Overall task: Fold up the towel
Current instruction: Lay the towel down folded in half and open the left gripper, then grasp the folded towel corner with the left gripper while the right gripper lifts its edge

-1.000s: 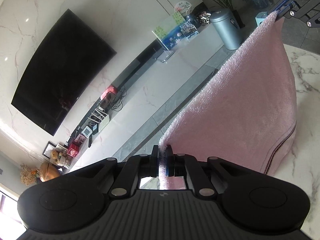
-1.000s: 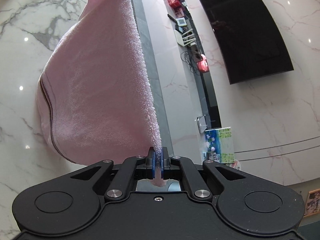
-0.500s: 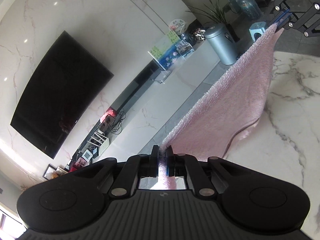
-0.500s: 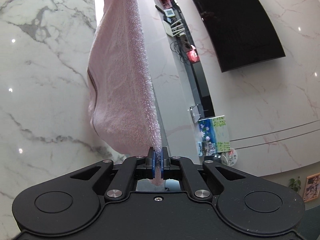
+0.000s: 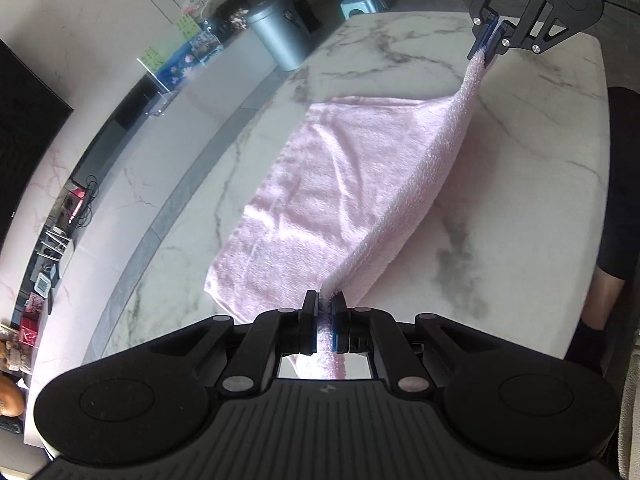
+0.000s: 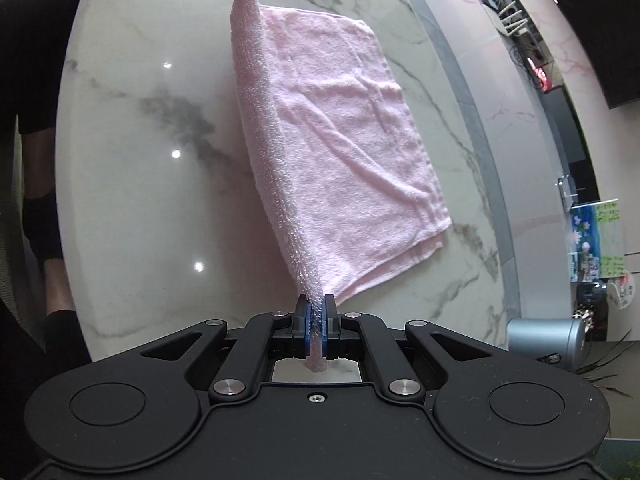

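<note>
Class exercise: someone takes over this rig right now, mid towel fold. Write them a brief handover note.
Left claw: shut on one corner of the pink towel.
Right claw: shut on the other corner of the same raised edge.
Towel: far part lies flat on the marble table; the held edge is stretched above it.
Done: towel partly laid down.
Left: probably carry the held edge over to the far edge, release, smooth.

Towel (image 5: 320, 208) lowered from hanging, now draped on table (image 5: 520, 200).

Two close wrist views angled down, sharing the towel (image 5: 344, 184) (opposite ends)
</note>
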Action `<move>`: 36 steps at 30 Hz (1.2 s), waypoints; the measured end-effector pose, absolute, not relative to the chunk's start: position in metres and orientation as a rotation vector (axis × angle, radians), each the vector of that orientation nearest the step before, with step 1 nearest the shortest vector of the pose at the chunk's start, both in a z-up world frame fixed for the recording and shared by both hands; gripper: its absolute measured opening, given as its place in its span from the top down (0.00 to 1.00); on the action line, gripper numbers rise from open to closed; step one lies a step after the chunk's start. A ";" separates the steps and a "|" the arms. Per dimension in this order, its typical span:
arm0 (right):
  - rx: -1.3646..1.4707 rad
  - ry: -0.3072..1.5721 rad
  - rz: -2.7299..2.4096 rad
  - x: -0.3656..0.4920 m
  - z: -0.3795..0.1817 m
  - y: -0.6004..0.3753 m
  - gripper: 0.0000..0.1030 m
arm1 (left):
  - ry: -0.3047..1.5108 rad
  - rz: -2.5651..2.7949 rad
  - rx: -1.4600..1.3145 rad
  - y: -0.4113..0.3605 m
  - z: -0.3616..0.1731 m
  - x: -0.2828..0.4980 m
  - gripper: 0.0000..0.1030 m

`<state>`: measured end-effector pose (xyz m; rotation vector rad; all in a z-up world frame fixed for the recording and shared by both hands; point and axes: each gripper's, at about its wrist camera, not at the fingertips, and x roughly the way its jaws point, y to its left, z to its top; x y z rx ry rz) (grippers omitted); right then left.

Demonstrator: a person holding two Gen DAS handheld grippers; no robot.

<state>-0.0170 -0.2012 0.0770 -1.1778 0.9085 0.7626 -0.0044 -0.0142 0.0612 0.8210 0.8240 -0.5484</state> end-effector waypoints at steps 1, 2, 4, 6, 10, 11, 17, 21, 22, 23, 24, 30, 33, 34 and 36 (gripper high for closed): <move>-1.166 0.924 0.775 -0.023 0.072 -0.202 0.98 | 0.838 -0.559 0.816 -0.013 0.054 -0.012 0.95; -1.152 0.939 0.788 -0.030 0.066 -0.202 0.98 | 0.851 -0.568 0.810 -0.011 0.048 -0.019 0.95; -1.124 0.970 0.813 -0.043 0.055 -0.203 0.97 | 0.881 -0.580 0.773 -0.005 0.036 -0.031 0.95; -1.090 1.000 0.832 -0.049 0.048 -0.204 0.97 | 0.910 -0.591 0.732 0.000 0.027 -0.038 0.95; -1.060 1.036 0.861 -0.054 0.037 -0.203 0.97 | 0.958 -0.603 0.688 0.008 0.014 -0.049 0.92; -1.058 1.041 0.865 -0.053 0.035 -0.203 0.97 | 0.968 -0.602 0.678 0.009 0.012 -0.049 0.92; -1.026 1.057 0.871 -0.044 0.033 -0.204 0.97 | 1.024 -0.626 0.553 0.025 0.019 -0.042 0.68; -1.009 1.059 0.878 -0.040 0.033 -0.203 0.97 | 1.044 -0.679 0.423 0.045 0.034 -0.048 0.58; -1.004 1.059 0.881 -0.039 0.033 -0.203 0.97 | 1.042 -0.667 0.389 0.052 0.038 -0.047 0.58; -1.000 1.060 0.883 -0.038 0.032 -0.202 0.97 | 1.042 -0.638 0.363 0.058 0.041 -0.043 0.58; -0.997 1.061 0.884 -0.037 0.032 -0.202 0.97 | 1.042 -0.606 0.341 0.063 0.043 -0.040 0.61; -0.995 1.065 0.887 -0.028 0.033 -0.199 0.97 | 1.121 -0.489 0.352 0.067 0.033 -0.015 0.93; -0.991 1.063 0.883 -0.026 0.036 -0.200 0.97 | 1.163 -0.505 0.394 0.057 0.017 -0.013 0.93; -0.990 1.064 0.882 -0.028 0.037 -0.200 0.97 | 1.177 -0.511 0.414 0.054 0.011 -0.013 0.93; -0.992 1.069 0.881 -0.024 0.041 -0.199 0.97 | 1.200 -0.517 0.454 0.052 0.003 -0.016 0.93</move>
